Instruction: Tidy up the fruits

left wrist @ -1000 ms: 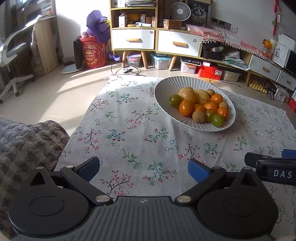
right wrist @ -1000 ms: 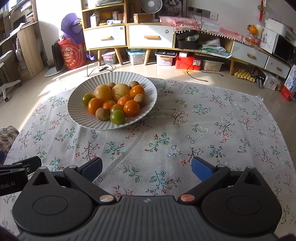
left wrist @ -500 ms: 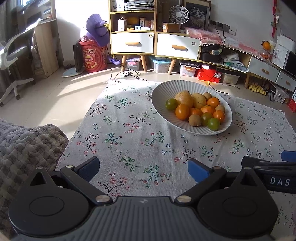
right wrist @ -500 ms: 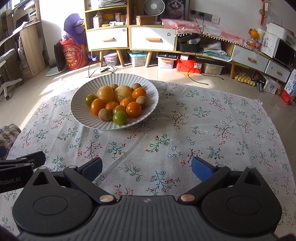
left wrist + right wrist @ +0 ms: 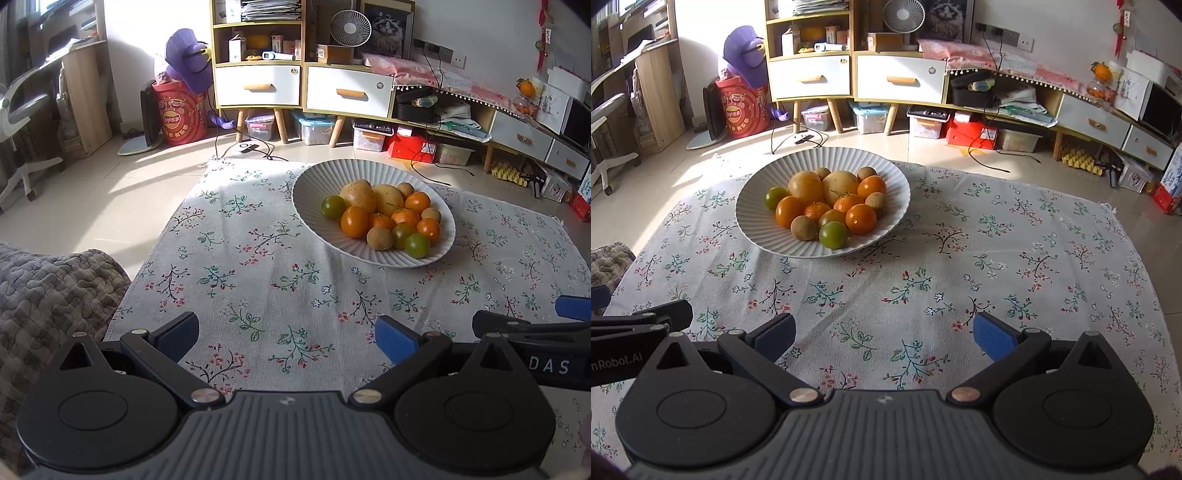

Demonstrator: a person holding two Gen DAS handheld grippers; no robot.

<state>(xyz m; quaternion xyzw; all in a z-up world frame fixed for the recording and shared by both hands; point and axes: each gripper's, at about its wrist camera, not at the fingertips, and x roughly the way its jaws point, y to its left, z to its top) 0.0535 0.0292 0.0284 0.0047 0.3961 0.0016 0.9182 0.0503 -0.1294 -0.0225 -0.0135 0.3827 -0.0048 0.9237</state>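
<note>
Fruit (image 5: 384, 218), round and smooth, fills a ribbed white bowl (image 5: 314, 206) ahead-right of the left gripper (image 5: 287, 334), wide open and empty above floral cloth (image 5: 240, 258); only here a quilted blanket (image 5: 48, 295) lies left.

Right view: the bowl sits ahead-left of the right gripper (image 5: 884, 338), equally spread and empty.

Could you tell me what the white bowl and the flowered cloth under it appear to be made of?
The bowl looks like matte glazed ceramic: a ribbed rim with soft, dull highlights, though plastic can't be excluded. The cloth looks like woven cotton or linen: a printed floral pattern and frayed edges.
</note>
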